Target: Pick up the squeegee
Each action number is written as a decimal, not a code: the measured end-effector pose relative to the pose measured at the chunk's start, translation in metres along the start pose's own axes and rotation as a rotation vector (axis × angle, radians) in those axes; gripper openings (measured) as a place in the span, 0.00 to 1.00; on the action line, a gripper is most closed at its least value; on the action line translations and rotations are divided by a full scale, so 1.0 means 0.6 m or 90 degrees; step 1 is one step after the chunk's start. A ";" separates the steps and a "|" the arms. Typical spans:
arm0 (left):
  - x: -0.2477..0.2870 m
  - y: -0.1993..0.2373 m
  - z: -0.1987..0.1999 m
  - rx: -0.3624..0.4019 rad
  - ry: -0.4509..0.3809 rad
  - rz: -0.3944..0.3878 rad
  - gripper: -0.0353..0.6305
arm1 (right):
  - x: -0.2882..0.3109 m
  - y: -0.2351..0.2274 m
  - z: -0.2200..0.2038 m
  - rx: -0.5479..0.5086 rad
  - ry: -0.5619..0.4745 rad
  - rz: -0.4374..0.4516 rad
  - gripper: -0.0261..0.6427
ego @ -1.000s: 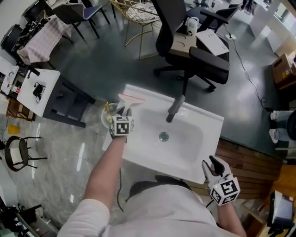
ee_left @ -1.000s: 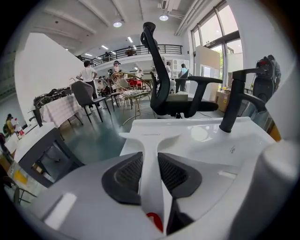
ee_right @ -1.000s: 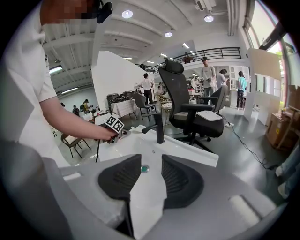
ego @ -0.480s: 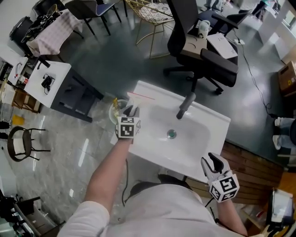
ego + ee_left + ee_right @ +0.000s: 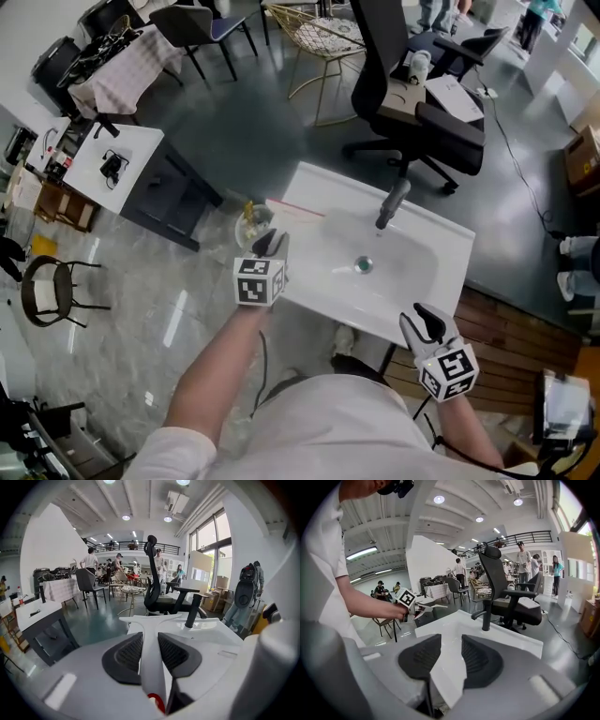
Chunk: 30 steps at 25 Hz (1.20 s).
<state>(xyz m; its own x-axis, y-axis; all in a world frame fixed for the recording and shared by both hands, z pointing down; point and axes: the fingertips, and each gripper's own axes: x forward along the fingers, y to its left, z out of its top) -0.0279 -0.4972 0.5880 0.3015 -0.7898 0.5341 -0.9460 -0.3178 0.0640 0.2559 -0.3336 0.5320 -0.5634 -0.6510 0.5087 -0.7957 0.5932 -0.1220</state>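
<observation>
The squeegee (image 5: 292, 208) has a white handle and a thin red-edged blade, and it hangs above the left rim of the white sink (image 5: 441, 251). My left gripper (image 5: 271, 243) is shut on its handle. In the left gripper view the white handle (image 5: 153, 667) is pinched between both black pads, and the T-shaped blade (image 5: 161, 618) points toward the sink. The right gripper view catches the squeegee (image 5: 430, 605) in the left gripper (image 5: 414, 611) at the left. My right gripper (image 5: 427, 324) hovers off the sink's near right corner, open and holding nothing (image 5: 449, 660).
A black faucet (image 5: 391, 204) stands at the sink's far rim, and the drain (image 5: 364, 266) is in the basin. A round bin (image 5: 249, 225) sits on the floor left of the sink. A black office chair (image 5: 417, 89) stands behind it, and a white desk (image 5: 108, 164) at the left.
My left gripper has lifted the squeegee up and back from the sink's far left corner toward its left edge. The right gripper has shifted a little along the near rim.
</observation>
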 end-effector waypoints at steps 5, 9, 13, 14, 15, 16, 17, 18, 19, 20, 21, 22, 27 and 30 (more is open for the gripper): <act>-0.113 0.007 -0.006 0.000 -0.026 -0.015 0.21 | 0.008 0.079 0.004 -0.019 -0.011 0.012 0.22; -0.204 0.012 -0.016 -0.005 -0.049 -0.030 0.21 | 0.008 0.144 0.018 -0.039 -0.023 0.016 0.19; -0.290 0.012 -0.037 -0.016 -0.062 -0.044 0.21 | -0.001 0.202 0.018 -0.066 -0.020 0.007 0.09; -0.311 0.012 -0.043 -0.023 -0.065 -0.048 0.21 | -0.004 0.215 0.016 -0.069 -0.019 0.004 0.05; -0.331 0.014 -0.047 -0.028 -0.067 -0.051 0.21 | -0.007 0.228 0.014 -0.071 -0.019 0.002 0.04; -0.352 0.015 -0.051 -0.031 -0.070 -0.053 0.21 | -0.010 0.242 0.012 -0.071 -0.020 0.001 0.04; -0.372 0.016 -0.055 -0.032 -0.073 -0.055 0.21 | -0.013 0.255 0.010 -0.070 -0.021 -0.001 0.04; -0.393 0.015 -0.059 -0.032 -0.076 -0.059 0.21 | -0.018 0.269 0.008 -0.069 -0.023 -0.002 0.04; -0.413 0.014 -0.063 -0.029 -0.081 -0.063 0.21 | -0.022 0.283 0.005 -0.069 -0.024 -0.003 0.04; -0.432 0.011 -0.067 -0.026 -0.085 -0.068 0.21 | -0.026 0.297 0.002 -0.070 -0.026 -0.004 0.04; -0.450 0.008 -0.072 -0.023 -0.090 -0.074 0.21 | -0.029 0.311 -0.002 -0.071 -0.026 -0.005 0.04; -0.468 0.004 -0.077 -0.020 -0.093 -0.080 0.21 | -0.033 0.325 -0.008 -0.071 -0.026 -0.005 0.04; -0.546 -0.005 -0.118 -0.020 -0.095 -0.095 0.21 | -0.051 0.394 -0.041 -0.071 -0.026 -0.005 0.04; -0.583 -0.010 -0.140 -0.024 -0.096 -0.098 0.21 | -0.063 0.426 -0.053 -0.073 -0.027 -0.009 0.04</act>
<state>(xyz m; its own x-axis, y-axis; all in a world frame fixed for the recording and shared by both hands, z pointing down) -0.1377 -0.1751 0.4716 0.4552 -0.8036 0.3835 -0.8900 -0.4240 0.1678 0.0806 -0.1424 0.5087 -0.5631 -0.6777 0.4729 -0.7746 0.6323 -0.0161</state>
